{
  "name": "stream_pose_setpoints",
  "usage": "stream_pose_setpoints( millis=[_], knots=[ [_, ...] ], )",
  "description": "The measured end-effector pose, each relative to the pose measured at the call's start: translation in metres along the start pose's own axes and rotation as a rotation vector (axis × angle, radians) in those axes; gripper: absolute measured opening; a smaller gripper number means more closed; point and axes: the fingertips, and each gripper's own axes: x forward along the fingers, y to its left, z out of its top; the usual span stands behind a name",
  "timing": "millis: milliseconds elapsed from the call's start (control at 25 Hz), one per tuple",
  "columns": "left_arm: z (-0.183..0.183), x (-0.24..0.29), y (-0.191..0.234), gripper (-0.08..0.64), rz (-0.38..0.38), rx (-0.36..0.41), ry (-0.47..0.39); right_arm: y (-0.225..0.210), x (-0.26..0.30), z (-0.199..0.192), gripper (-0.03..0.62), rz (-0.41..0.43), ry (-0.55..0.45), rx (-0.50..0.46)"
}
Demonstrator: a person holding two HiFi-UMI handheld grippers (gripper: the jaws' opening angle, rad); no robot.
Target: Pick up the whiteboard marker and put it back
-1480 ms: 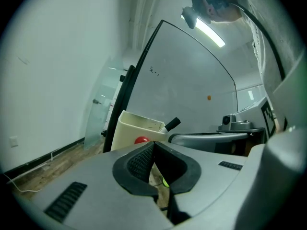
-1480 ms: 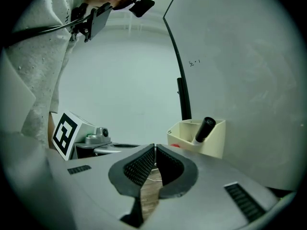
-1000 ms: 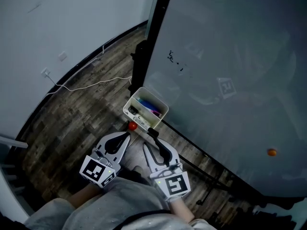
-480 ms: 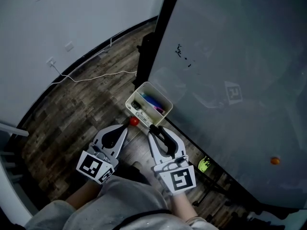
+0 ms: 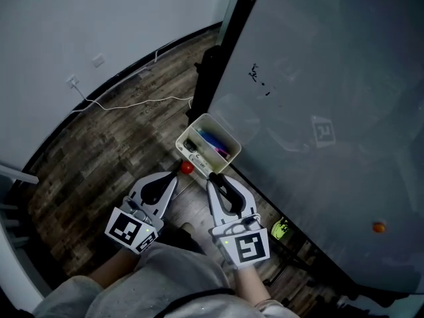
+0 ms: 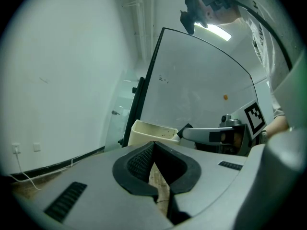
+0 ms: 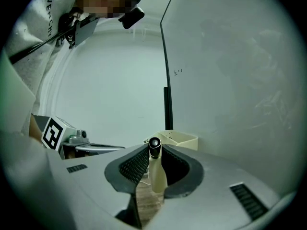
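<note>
Between the pads of the right gripper [image 5: 213,177], whose jaws have just been closing, the whiteboard marker [image 7: 157,176] sits clamped, black cap forward, at the near edge of the cream tray [image 5: 191,130] beside the whiteboard [image 5: 331,78]. Alongside, the left gripper [image 6: 153,143] is clenched on nothing.

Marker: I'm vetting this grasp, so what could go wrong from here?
The right gripper has just been closing its jaws on the marker, pinching it at their tips near its cap, so the body may swing or slip. The tray already holds pens, so it may jam going in.
</note>
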Motion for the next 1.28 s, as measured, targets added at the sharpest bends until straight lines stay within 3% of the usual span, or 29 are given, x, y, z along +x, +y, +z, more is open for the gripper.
stream_pose_setpoints(
  millis=[680,1280],
  knots=[
    [0.01,0.002,0.006,0.014,-0.044,0.013,0.01,-0.003,0.002,0.022,0.078,-0.017,-0.013,0.023],
    [0.024,0.008,0.007,0.014,-0.128,0.019,0.008,-0.002,-0.001,0.042,0.078,-0.005,0.025,0.03]
  ],
)
